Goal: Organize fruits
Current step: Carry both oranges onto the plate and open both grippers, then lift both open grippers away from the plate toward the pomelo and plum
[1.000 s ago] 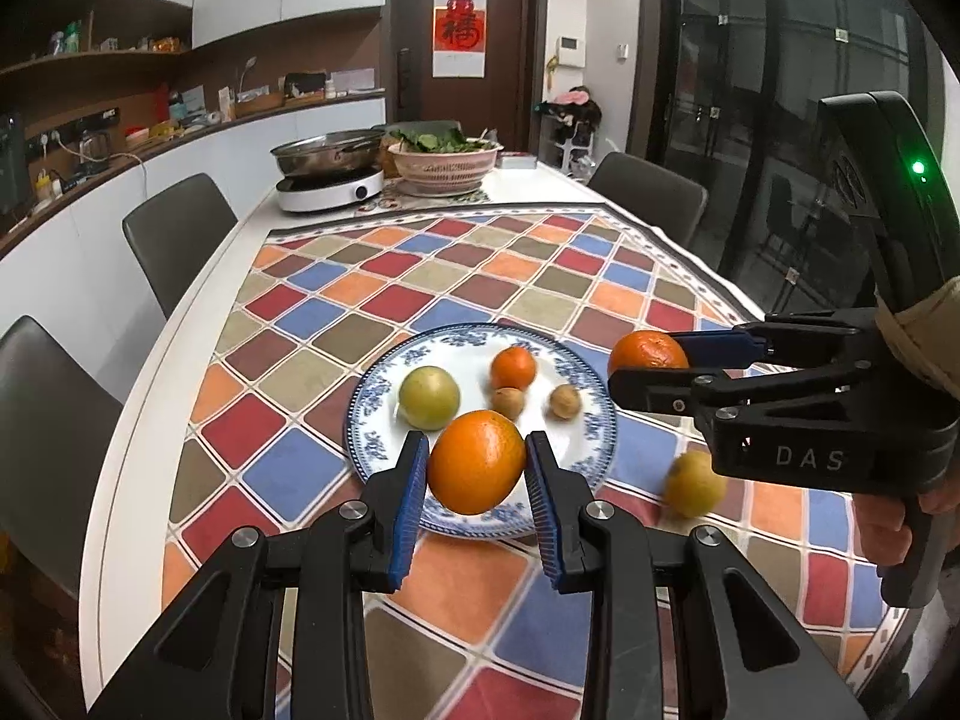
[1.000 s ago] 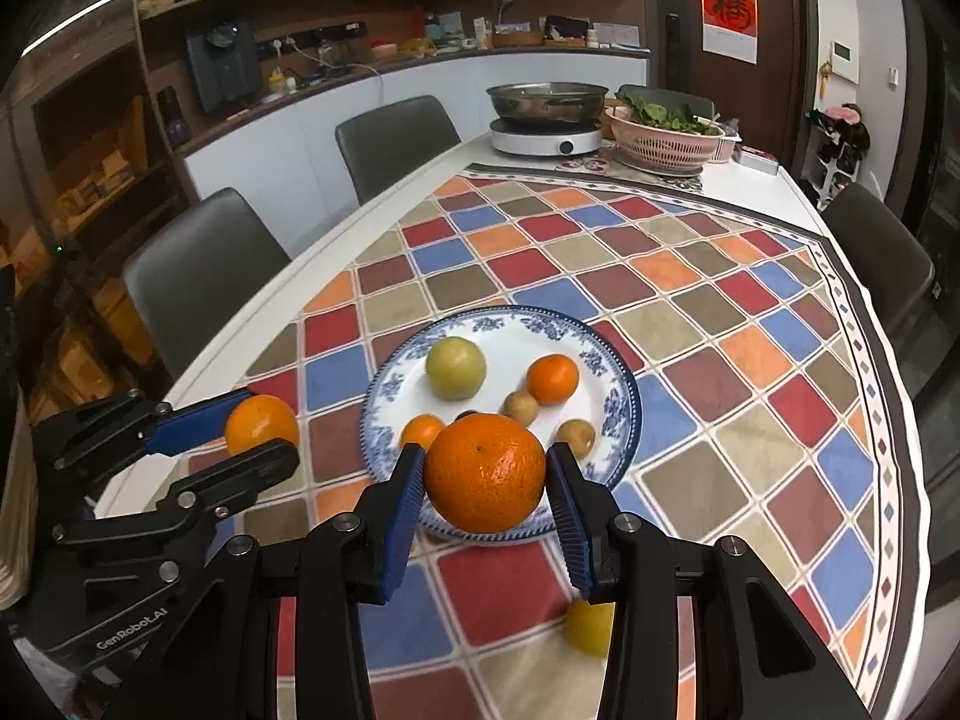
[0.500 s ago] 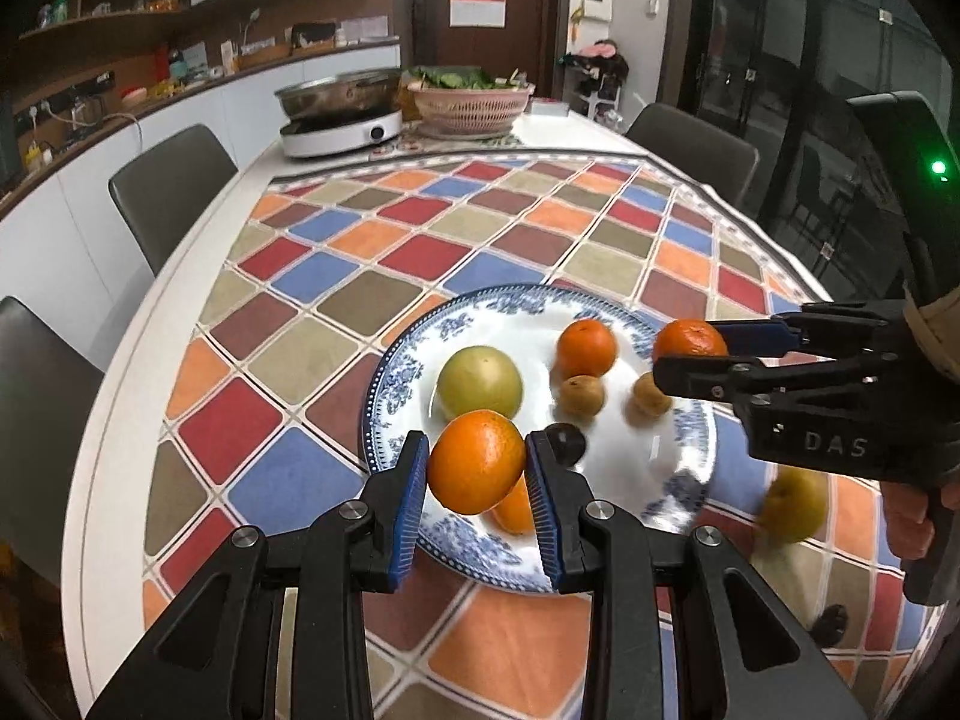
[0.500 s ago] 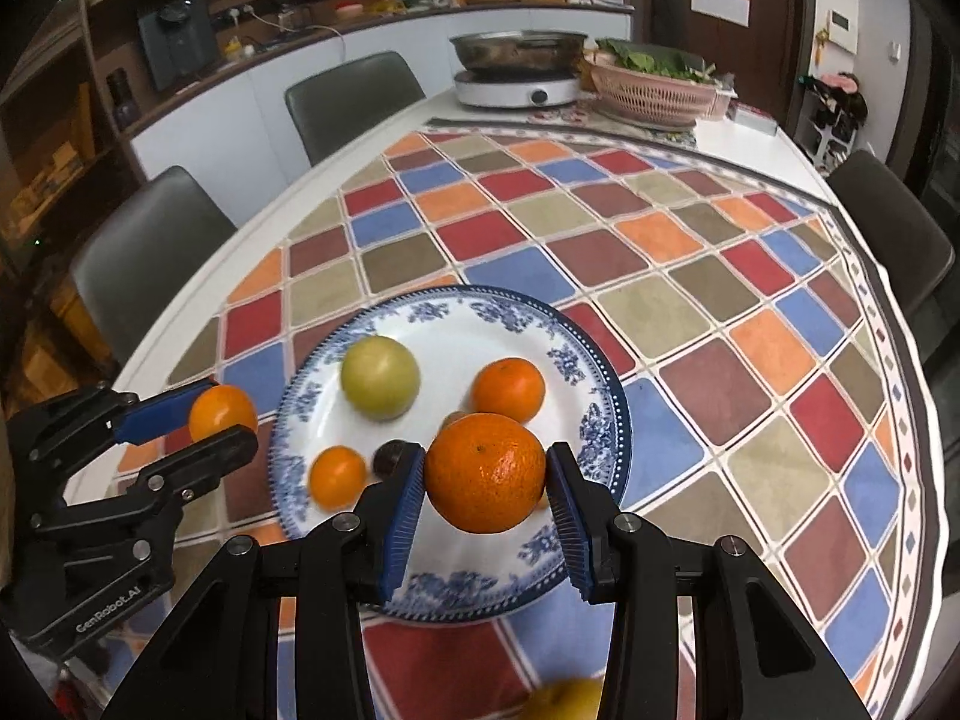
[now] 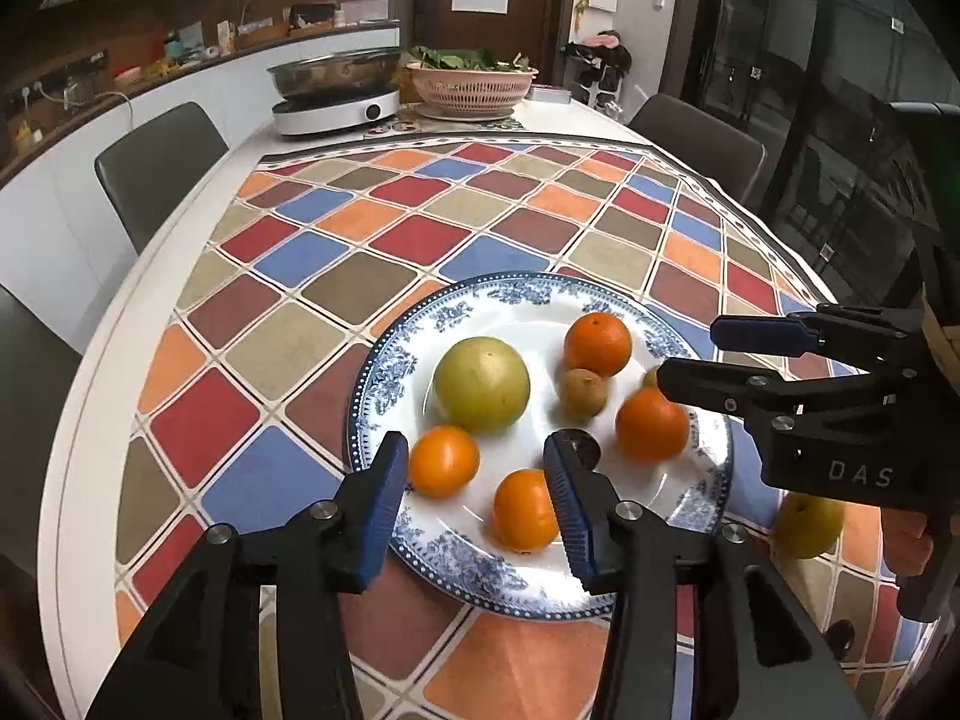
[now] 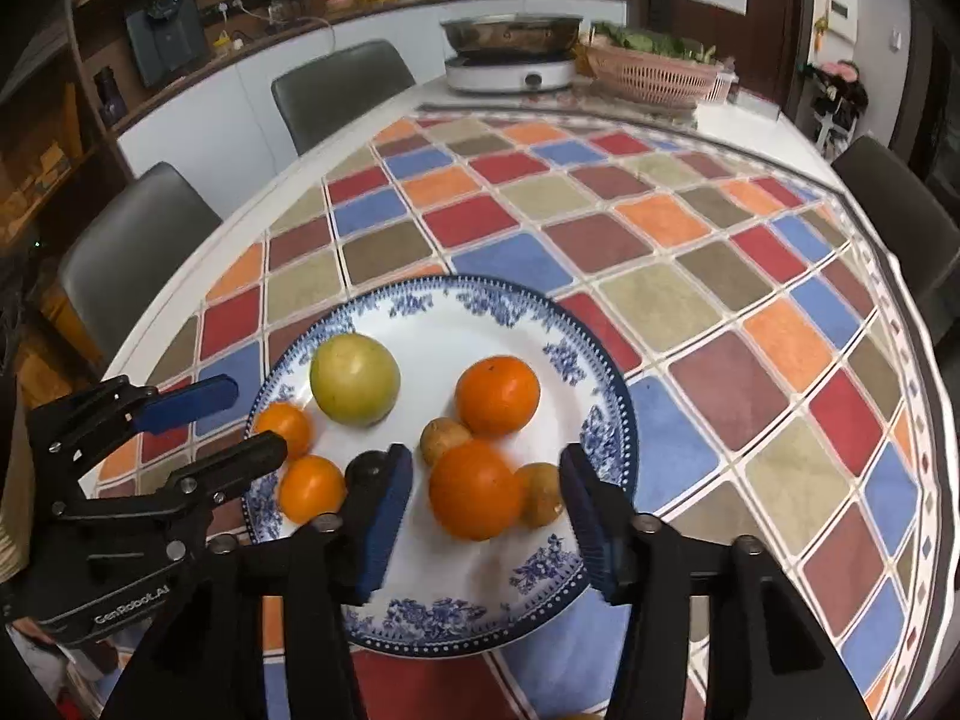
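Both handheld tools are matte black plastic. The left gripper (image 5: 474, 498) has angular fingers faced with ribbed blue pads (image 5: 384, 501) and silver screws at the joints; its side bears white "GenRobot.AI" lettering. The right gripper (image 6: 486, 516) is built alike, with blue pads (image 6: 387, 519), silver screws and "DAS" lettering. A tan sleeve cuff (image 5: 943, 330) shows behind it.

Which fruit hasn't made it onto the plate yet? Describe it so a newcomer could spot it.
Start at the blue-and-white plate on the checkered tablecloth, left wrist view. Just past its right rim, under the right hand-held gripper, a yellow-green fruit lies on the cloth. It is the only fruit in view off the plate, and paler than the oranges.
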`<state>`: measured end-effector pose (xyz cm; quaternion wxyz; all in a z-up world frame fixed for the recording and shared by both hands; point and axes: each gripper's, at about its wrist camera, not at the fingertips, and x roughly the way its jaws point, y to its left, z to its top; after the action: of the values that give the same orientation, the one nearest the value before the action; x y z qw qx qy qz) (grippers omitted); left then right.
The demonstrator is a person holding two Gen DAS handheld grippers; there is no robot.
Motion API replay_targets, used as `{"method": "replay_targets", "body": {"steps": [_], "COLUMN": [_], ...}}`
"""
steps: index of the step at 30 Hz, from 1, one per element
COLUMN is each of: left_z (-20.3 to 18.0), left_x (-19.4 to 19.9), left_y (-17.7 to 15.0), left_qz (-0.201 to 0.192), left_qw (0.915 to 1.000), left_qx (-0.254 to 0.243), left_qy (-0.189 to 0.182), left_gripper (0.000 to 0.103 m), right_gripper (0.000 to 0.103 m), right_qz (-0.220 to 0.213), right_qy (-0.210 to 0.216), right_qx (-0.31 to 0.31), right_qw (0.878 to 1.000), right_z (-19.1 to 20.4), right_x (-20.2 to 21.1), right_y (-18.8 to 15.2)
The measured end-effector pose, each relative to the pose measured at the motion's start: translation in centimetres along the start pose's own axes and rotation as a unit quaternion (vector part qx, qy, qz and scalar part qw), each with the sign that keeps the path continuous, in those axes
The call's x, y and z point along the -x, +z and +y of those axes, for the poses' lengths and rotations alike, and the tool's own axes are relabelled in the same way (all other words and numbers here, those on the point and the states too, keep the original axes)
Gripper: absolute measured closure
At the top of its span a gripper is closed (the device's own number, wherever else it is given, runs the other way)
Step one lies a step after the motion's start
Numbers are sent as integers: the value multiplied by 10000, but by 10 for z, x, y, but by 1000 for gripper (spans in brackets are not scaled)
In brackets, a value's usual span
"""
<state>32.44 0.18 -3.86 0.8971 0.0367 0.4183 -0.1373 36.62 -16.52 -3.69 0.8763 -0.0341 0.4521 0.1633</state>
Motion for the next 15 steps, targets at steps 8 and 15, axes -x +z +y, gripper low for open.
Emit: {"method": "replay_targets", "body": {"steps": [8,15], "left_z": [-13,-31], "left_x": [41,84], "left_y": [-8,-14], "left_qz": [-186,-485], "left_qw": [9998,9987], "left_qx": [53,6], "left_qy": [70,172], "left_gripper": [49,47], "right_gripper": [50,50], "right_qz": [-339,-579], "right_qy": [-146,22], "right_qx": [147,146], "right_qw": [9992,9982], "right_z": [8,16], "right_x": [40,80], "right_y": [-14,-29]}}
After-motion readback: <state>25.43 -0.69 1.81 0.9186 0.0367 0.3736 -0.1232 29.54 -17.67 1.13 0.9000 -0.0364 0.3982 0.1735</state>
